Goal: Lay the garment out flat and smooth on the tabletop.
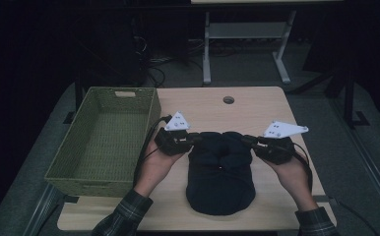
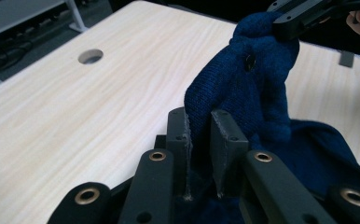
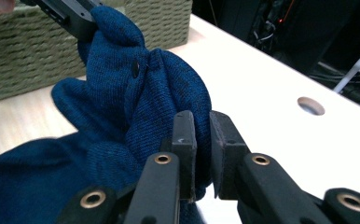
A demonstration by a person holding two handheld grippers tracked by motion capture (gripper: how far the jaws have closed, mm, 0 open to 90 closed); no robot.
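Dark blue knitted cloth (image 1: pixel 221 172) lies on the desk (image 1: pixel 257 105) in front of the person, and its far edge is raised between the two tools. The left tool (image 1: pixel 194 139) holds this edge at one side; in the left gripper view its jaws stand almost together with a fold of the knit (image 2: pixel 201 116) pressed between them. The right tool (image 1: pixel 249 141) holds the other side in the same way, jaws nearly together on the cloth (image 3: pixel 145 107). A small dark round thing (maybe a button, I cannot tell) sits on the raised part (image 2: pixel 250 61). From the high view the cloth looks nearly black and its shape is hard to read, so I cannot say what garment it is. Its near part hides the desk under it. A green woven basket (image 1: pixel 151 110) stands on the desk to the left, near the left hand (image 1: pixel 156 164). The floor behind the desk is very dark.
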